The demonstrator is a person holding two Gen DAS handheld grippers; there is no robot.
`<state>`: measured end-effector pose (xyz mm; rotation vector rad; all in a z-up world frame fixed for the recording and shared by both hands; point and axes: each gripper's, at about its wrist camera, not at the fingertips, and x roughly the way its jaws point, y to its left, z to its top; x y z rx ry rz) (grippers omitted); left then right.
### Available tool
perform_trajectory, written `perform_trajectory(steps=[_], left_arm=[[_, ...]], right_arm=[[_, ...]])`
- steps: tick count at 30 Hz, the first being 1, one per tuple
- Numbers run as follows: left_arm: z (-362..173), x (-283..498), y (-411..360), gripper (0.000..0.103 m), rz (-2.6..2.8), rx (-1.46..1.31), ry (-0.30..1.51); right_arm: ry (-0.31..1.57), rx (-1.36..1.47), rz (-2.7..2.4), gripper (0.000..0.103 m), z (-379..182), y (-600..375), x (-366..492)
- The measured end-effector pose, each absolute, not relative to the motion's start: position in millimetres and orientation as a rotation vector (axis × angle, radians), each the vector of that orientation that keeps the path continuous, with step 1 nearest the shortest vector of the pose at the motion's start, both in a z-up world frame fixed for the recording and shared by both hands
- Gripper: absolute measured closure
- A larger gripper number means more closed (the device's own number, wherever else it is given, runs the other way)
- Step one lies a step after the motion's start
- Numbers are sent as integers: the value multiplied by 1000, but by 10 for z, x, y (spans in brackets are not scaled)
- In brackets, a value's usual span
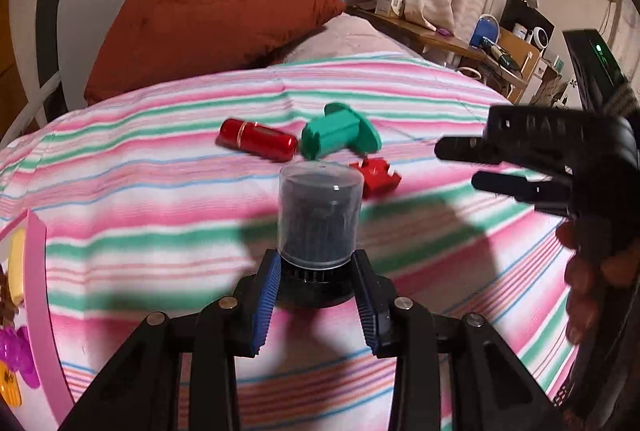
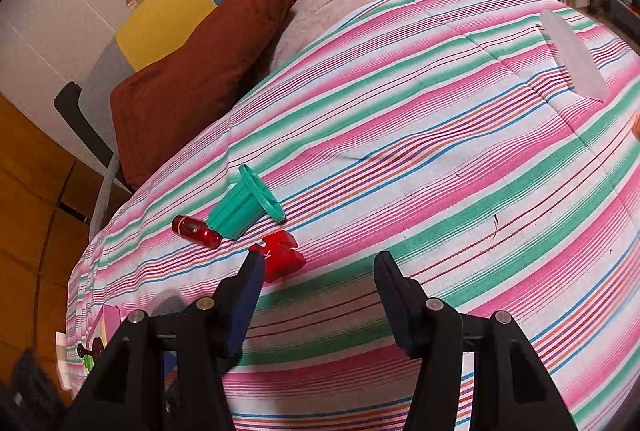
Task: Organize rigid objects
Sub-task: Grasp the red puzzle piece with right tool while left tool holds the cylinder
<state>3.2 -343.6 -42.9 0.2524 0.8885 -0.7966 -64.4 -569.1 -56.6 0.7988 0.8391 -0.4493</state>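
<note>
My left gripper (image 1: 316, 271) is shut on the black base of a clear-capped cylindrical container (image 1: 320, 219) filled with dark sticks, held upright above the striped bedspread. Beyond it lie a red metallic tube (image 1: 258, 139), a green flanged plastic piece (image 1: 340, 135) and a small red block (image 1: 374, 177). My right gripper (image 2: 320, 283) is open and empty, hovering over the bedspread just right of the red block (image 2: 282, 257); the green piece (image 2: 246, 205) and red tube (image 2: 196, 229) lie behind it. The right gripper also shows in the left wrist view (image 1: 460, 165).
A pink-rimmed tray (image 1: 38, 295) with colourful small items sits at the left edge of the bed. A brown pillow (image 1: 200, 31) lies at the head. A translucent white lid (image 2: 574, 57) rests at the far right. A cluttered wooden desk (image 1: 460, 43) stands beyond the bed.
</note>
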Motion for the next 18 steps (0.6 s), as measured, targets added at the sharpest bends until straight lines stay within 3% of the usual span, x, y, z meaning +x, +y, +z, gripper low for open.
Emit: perform_trajectory(steps=[3, 10, 18], left_arm=[[-446, -38, -3342, 65, -789, 258, 896], [-371, -123, -3230, 48, -800, 208, 856], [-347, 117, -3510, 50, -794, 185, 897]], right_arm=[[840, 800, -446, 45, -561, -5679, -650], [858, 794, -466, 45, -574, -5671, -667], [887, 716, -438, 45, -611, -5598, -549]])
